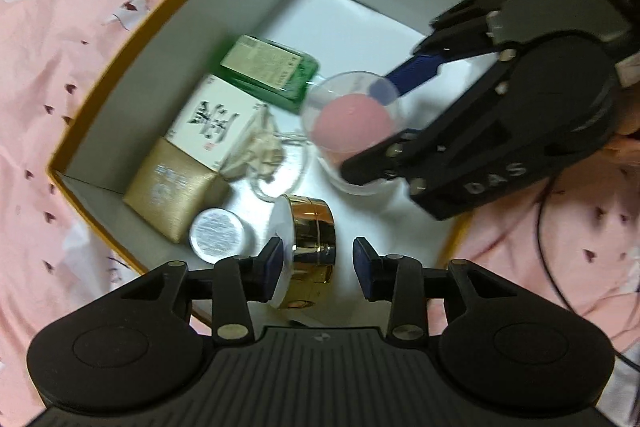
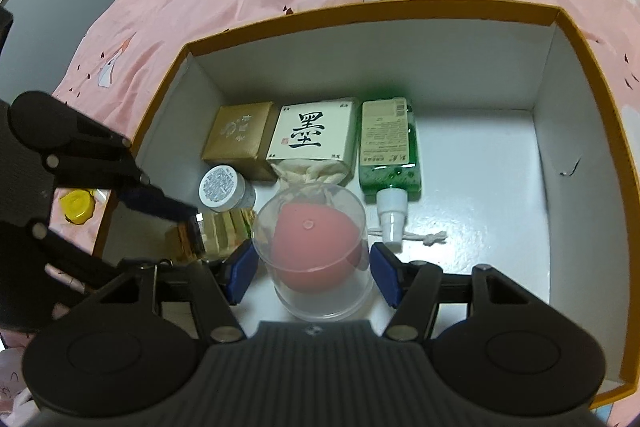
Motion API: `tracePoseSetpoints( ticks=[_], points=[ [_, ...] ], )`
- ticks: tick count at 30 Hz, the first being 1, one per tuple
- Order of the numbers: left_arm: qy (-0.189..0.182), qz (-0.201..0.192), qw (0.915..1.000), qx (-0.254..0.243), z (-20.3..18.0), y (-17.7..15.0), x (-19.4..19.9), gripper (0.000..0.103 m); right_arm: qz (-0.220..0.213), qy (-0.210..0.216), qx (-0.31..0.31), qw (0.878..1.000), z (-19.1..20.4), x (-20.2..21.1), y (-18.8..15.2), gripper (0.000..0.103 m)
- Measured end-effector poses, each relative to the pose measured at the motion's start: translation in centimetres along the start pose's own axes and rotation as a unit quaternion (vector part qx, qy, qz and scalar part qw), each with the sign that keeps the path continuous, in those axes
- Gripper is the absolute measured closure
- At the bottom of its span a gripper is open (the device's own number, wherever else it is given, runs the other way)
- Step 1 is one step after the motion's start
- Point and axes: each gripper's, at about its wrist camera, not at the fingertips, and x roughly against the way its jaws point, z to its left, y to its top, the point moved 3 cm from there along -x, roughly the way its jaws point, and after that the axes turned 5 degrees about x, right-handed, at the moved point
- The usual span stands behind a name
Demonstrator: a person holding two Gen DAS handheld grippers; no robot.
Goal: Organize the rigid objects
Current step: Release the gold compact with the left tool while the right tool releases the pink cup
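An orange-rimmed white box point(image 2: 592, 67) lies on the pink bedsheet. Inside are a gold box point(image 2: 238, 135), a white box with a black character point(image 2: 312, 133), a green bottle point(image 2: 386, 147) and a small white-lidded jar point(image 2: 222, 187). My right gripper point(image 2: 310, 271) has its blue pads on both sides of a clear case holding a pink sponge point(image 2: 316, 251); it also shows in the left wrist view point(image 1: 348, 123). My left gripper point(image 1: 318, 265) is open around a gold jar point(image 1: 308, 247) on the box floor; only the left pad touches it.
A cloth drawstring pouch point(image 1: 260, 143) lies by the white box. A yellow cap point(image 2: 78, 205) sits on the sheet outside the box's left wall. The box's right half point(image 2: 480, 187) is bare white floor.
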Motion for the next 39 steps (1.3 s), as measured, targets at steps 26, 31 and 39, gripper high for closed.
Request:
tracePoseSetpoints(
  ticks=[26,31,39],
  points=[
    [0.022,-0.083,0.9942,0.065,1.4,-2.4,4.6,0.072,0.043,-0.022,0.034,0.998,2.1,-2.3,-0.2,0.041],
    [0.017,-0.087,0.9935,0.072,1.6,-2.7,4.6,0.072,0.046,-0.028,0.032,0.998,2.2,-2.1,-0.3,0.041],
    [0.008,-0.098,0.9921,0.078,1.6,-3.2,5.1,0.071,0.043,-0.038,0.025,0.998,2.2,-1.0,-0.4,0.026]
  ],
)
